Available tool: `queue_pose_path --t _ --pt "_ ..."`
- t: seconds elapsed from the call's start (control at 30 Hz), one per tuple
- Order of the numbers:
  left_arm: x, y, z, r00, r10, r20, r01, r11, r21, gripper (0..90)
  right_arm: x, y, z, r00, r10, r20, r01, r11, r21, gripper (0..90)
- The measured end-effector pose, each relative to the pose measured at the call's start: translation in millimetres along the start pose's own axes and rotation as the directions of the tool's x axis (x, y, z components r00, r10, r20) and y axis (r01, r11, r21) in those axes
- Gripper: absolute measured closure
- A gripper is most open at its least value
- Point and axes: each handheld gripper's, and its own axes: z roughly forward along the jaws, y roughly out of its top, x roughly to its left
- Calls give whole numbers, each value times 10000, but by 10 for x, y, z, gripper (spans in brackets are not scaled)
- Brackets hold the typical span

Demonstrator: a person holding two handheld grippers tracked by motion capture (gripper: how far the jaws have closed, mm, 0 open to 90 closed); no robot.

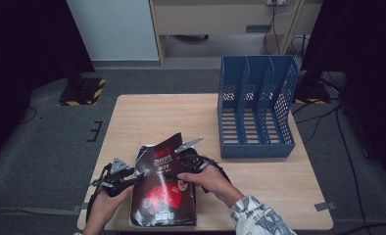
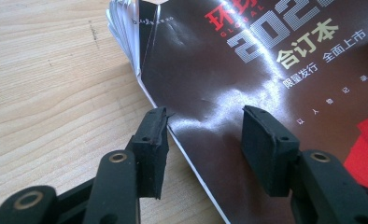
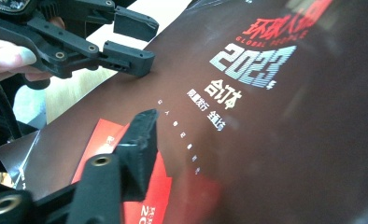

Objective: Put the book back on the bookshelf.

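Observation:
A dark magazine (image 1: 164, 196) with red print lies at the table's near edge, its far end curled up off the wood. My left gripper (image 1: 135, 177) sits at its left edge. In the left gripper view the gripper (image 2: 205, 126) is open: one pad rests at the cover's edge and the other stands over the glossy cover (image 2: 229, 70). My right gripper (image 1: 177, 166) reaches in from the right over the raised part. In the right gripper view one of its jaws stands in front of the cover (image 3: 266, 116) and the cover hides the other. The left gripper (image 3: 147, 44) shows beyond, open.
A blue three-slot file rack (image 1: 257, 112) stands at the table's back right. Bare wooden table (image 1: 156, 117) stretches behind the magazine. On the floor at back left is a stand base with yellow-black stripes (image 1: 83, 90). Cables trail on the floor at right.

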Motion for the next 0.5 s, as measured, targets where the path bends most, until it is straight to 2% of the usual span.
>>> queue_pose_path --t 0.03,0.07,0.17,0.2,0.37,0.5 --pt "0 0 0 10000 -3 -18 3 10000 1 504 -8 -2 -6 10000 36 68 -36 10000 1 543" --pt "0 0 0 10000 -3 -18 3 10000 1 501 -8 -2 -6 10000 36 68 -36 10000 1 543" --pt "-5 1 1 9999 29 -119 -29 10000 -12 487 -19 -6 -26 9998 100 175 -100 9999 -46 638" --pt "-5 1 1 9999 29 -119 -29 10000 -12 482 -19 -6 -26 9998 100 175 -100 9999 -46 638" --pt "-14 5 -1 9997 104 -233 -104 9999 -29 467 -42 -11 -68 9991 401 117 -397 9987 -324 771" --pt "-22 8 -2 9994 120 -326 -121 9999 -31 456 -42 -4 -94 9988 488 -13 -488 9971 -582 794"
